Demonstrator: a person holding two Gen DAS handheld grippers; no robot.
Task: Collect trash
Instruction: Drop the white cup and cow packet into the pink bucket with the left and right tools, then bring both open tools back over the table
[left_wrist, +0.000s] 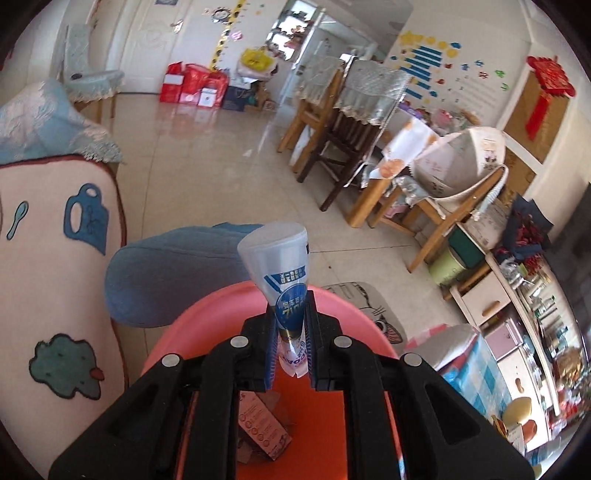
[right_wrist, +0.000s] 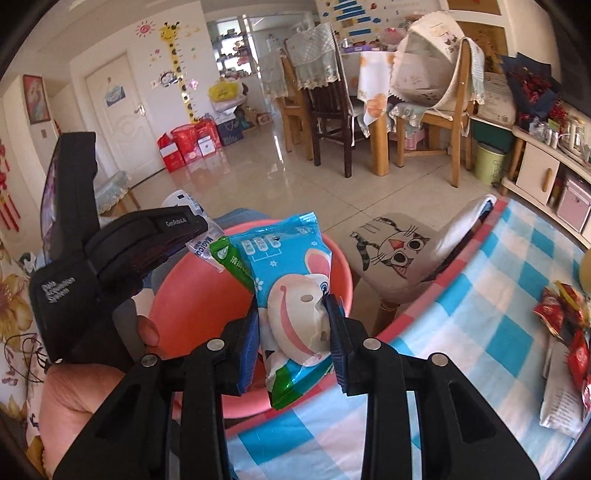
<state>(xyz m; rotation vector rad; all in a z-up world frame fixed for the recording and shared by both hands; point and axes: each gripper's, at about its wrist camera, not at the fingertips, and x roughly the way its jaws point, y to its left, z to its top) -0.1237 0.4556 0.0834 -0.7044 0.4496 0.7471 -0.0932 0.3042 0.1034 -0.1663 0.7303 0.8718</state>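
A: Left wrist view: what do the left tongs (left_wrist: 290, 350) hold?
B: A crumpled clear wrapper (left_wrist: 279, 273), pinched above the pink bin (left_wrist: 207, 314).
A: And the right tongs (right_wrist: 293, 332)?
B: Clamped on a blue wipes packet (right_wrist: 291, 295), over the same bin, beside the checked bench (right_wrist: 480, 314).

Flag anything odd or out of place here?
Nothing damaged or spilled. Both grippers are shut on trash over the pink bin: left gripper pinches a squashed toothpaste tube, right gripper a blue wipes pack. Red wrappers remain on the checked tablecloth.
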